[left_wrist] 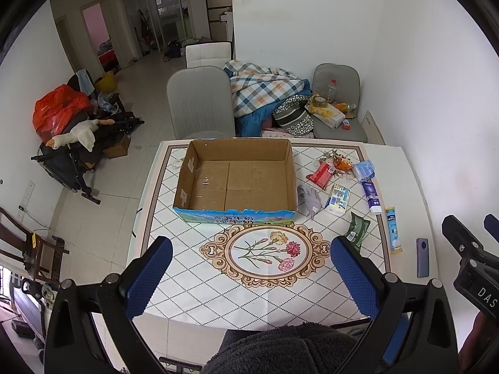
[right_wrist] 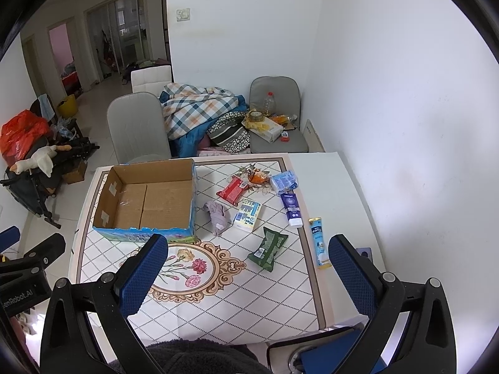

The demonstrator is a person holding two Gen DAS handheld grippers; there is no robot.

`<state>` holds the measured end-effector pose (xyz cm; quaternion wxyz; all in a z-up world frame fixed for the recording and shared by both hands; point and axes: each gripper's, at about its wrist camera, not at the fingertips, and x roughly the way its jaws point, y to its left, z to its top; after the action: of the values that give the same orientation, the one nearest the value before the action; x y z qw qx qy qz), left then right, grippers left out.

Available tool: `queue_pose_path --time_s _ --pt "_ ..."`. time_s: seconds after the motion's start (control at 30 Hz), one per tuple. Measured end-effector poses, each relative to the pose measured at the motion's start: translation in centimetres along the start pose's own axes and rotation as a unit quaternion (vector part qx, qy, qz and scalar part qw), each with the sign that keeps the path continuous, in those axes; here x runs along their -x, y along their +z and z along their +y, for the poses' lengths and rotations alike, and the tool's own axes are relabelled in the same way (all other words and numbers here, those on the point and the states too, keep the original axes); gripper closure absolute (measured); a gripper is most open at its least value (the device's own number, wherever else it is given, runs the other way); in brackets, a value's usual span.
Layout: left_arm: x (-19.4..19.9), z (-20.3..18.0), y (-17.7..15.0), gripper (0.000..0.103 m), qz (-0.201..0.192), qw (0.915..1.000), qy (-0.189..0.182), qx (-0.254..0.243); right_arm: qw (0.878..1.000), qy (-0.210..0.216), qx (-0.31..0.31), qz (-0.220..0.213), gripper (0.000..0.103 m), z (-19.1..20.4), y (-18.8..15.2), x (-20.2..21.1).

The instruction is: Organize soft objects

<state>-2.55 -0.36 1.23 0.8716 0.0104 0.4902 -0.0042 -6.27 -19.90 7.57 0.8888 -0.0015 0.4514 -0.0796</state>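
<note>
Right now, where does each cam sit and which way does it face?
Left wrist: on the left gripper, facing the cardboard box; right gripper at right edge.
Right wrist: on the right gripper, facing the green packet; left gripper at left edge.
Shared: box, table, packets, grey cloth.

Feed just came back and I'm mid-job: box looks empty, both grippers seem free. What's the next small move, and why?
Probably bring the right gripper forward to the green packet, the nearest item to it. Both grippers are open and hold nothing, the cardboard box is empty, and all the packets lie on the table to the box's right, nearer the right gripper than the left gripper.
</note>
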Motion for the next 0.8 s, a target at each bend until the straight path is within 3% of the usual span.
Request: queue_pose_path --time_s 0.23,0.37,0.47,0.63,0.73,0.8 --pt "-3.5 -2.6 2.4 0.000 0.000 0.9997 -0.010 -0.023 0.999 -0.007 -0.035 0.010 0.000 -2.1 0.6 -2.9" --pt "-7.8 -5.4 5.4 0.000 0.006 0.9986 -0.007 -0.051 0.996 -0.002 -0.076 0.038 0.000 -5.8 1.6 -8.1" --pt "-12.7 -8.2 7.5 0.000 0.032 0.9967 -0.012 -0.073 0.992 0.012 -0.095 0.080 0.000 -8.5 2.0 -13.3" --pt "-23.7 -13.3 9.5 0.000 0.139 0.9850 -0.061 -0.082 0.983 0.014 -0.103 0.150 0.000 -12.8 2.1 -23.9" --pt "-29.7 -16.5 9.6 0.000 0.196 0.9734 -0.087 -0.081 0.977 0.012 -0.104 0.186 0.000 -14.9 1.8 -30.2" --pt "-34.5 -19.5 9.0 0.001 0.242 0.9603 -0.105 -0.092 0.970 0.003 -0.110 0.215 0.000 -16.5 1.3 -34.7"
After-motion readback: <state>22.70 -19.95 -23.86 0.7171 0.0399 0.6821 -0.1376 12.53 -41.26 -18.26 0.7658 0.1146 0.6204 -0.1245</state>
